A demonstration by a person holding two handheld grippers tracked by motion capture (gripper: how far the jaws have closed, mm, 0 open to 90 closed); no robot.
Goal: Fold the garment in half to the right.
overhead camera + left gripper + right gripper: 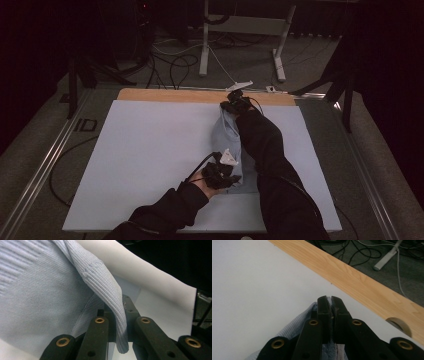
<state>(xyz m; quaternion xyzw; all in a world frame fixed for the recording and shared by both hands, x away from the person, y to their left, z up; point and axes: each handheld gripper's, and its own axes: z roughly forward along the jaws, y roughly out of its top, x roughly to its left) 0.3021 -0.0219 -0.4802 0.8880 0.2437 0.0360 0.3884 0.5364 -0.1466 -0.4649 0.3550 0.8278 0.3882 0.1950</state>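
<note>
White sheet covers most of the bench, leaving a wooden strip bare along the far edge; it gives the work a smooth, plain bed. On its right half lies the pale blue ribbed knit garment, drawn into a long narrow band running from near to far, which looks like a fold or a straightening in hand, with each end held so the cloth stays taut. The right tongs are clamped on the far end of the garment, close to where the sheet meets the wooden strip, so little room is left for pulling farther away. The left tongs pinch a thick ribbed hem at the near end, the rest of the knit hanging off to one side of them. To the left, the sheet lies open and bare, wide room for laying the cloth over.
</note>
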